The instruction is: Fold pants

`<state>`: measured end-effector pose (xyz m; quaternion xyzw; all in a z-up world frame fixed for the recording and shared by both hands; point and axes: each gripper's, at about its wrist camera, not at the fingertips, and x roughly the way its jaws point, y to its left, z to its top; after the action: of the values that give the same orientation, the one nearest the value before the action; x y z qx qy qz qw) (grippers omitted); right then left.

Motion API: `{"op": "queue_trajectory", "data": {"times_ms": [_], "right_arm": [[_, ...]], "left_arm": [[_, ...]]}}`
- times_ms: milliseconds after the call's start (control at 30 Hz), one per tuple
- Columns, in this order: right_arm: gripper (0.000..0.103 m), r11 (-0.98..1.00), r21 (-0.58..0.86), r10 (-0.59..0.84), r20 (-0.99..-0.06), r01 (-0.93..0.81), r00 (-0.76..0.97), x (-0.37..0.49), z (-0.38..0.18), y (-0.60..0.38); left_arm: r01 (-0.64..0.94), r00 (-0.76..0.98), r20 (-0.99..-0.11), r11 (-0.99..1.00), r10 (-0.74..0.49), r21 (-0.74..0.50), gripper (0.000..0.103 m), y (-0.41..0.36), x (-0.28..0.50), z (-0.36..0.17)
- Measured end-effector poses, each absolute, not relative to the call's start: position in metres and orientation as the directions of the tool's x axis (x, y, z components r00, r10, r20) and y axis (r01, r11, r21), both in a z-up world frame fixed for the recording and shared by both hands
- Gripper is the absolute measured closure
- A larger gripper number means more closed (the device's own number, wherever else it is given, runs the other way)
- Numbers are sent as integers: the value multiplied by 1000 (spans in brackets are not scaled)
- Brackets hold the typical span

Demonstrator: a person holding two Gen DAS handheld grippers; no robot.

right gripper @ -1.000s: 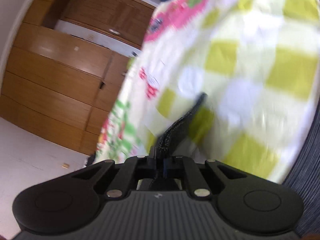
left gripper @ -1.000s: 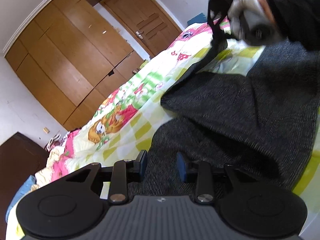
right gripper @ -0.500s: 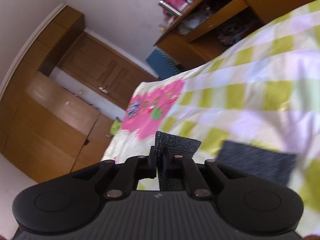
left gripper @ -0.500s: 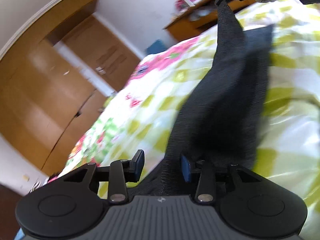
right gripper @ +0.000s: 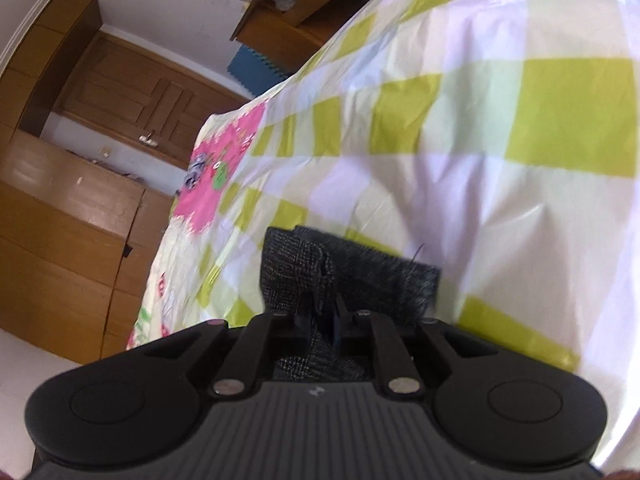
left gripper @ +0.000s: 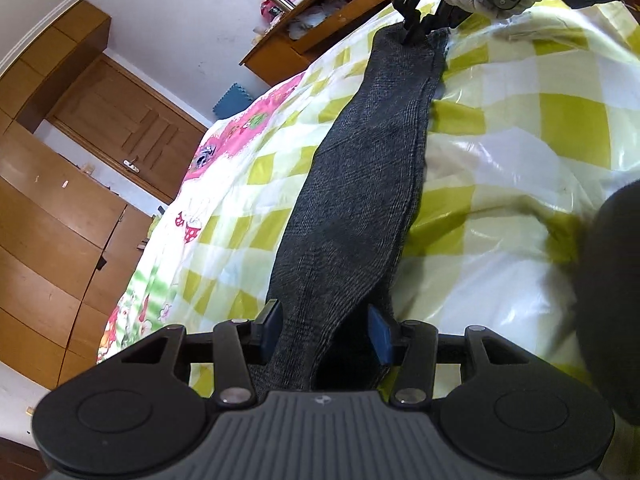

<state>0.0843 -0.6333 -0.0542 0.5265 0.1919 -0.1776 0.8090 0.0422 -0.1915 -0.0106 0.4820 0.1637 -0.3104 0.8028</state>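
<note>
Two grippers hold one long strip of cloth between them. The left gripper (left gripper: 324,332) has its blue-padded fingers (left gripper: 378,340) spread wide, and the dark grey woven pants (left gripper: 360,200) run up through the gap. The cloth touches the pads at most lightly; whether it is truly pinched cannot be told. From there the pants stretch straight away along the gripper's own line, a narrow doubled band lying across the shiny yellow-green and white checked bedspread (left gripper: 520,140), to the right gripper (left gripper: 416,32) at the far end. In the right wrist view the right gripper (right gripper: 322,320) is closed tight on a bunched fold just behind the hem.

The long axis thus joins the two tools, so a lengthwise fold likely means carrying one end toward the other. The bed offers broad open room on the right side; on the left it drops away toward the brown wooden wardrobe (left gripper: 52,240).
</note>
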Motion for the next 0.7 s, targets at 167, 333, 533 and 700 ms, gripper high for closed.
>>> {"op": "queue_trajectory", "data": {"times_ms": [167,333,533,700], "right_arm": [[95,377,806,-86,-460,457,884,64,-46,-642],[96,360,825,-63,-444,436,894,51,-45,-644],[96,356,848,-100,-384,394,918,37,-28,-651],[96,378,856,-71,-353,353,933,31,-8,-649]], "left_arm": [[660,750,-561,333,-351,673,42,-199,36,-9],[663,745,-565,306,-353,683,42,-201,33,-12],[653,755,-553,316,-353,688,42,-202,37,-4],[647,758,-546,307,-357,698,42,-202,40,-2]]}}
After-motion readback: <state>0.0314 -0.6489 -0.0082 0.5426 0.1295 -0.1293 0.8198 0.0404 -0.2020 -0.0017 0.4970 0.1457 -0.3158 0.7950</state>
